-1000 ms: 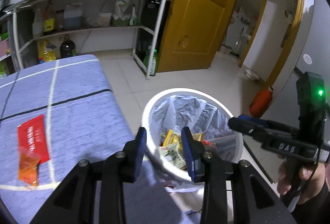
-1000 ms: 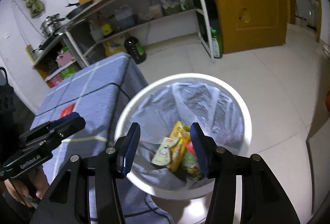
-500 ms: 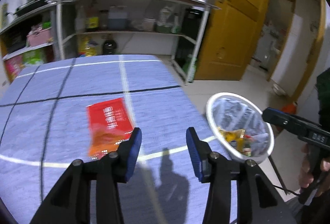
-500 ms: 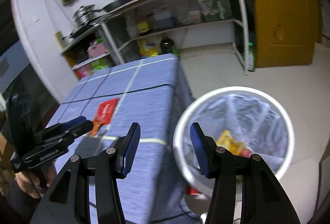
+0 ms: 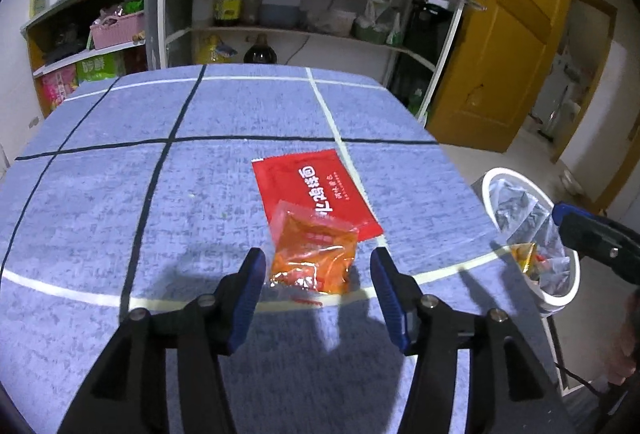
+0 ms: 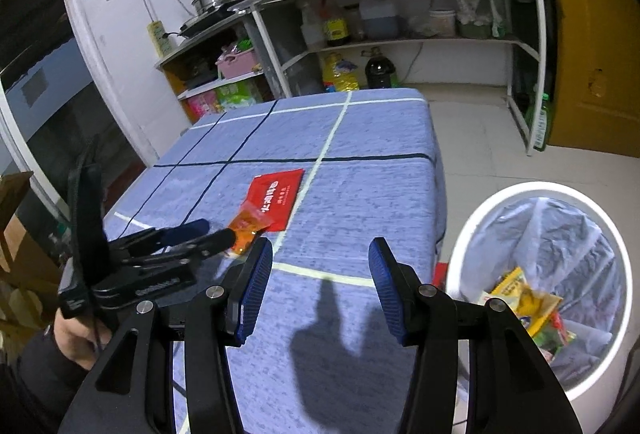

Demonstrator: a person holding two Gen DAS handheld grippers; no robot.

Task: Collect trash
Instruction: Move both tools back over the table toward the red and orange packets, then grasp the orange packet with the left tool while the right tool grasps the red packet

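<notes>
Blue checked tablecloth (image 5: 224,202), orange sauce packet (image 5: 312,254) between the opening left tool (image 5: 318,276), untouched

Blue-clothed table (image 5: 120,194) — red packet (image 5: 320,190), orange sachet (image 5: 312,258) atop

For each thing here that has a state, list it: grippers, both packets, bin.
left gripper: jaws opening, nothing gripped, orange packet just ahead of them
right gripper: open, empty, over the tablecloth
orange sauce packet: sealed, lying on the tablecloth, overlapping the red packet
red packet: lying flat
trash bin: lined, uncovered, partly filled with wrappers
</notes>
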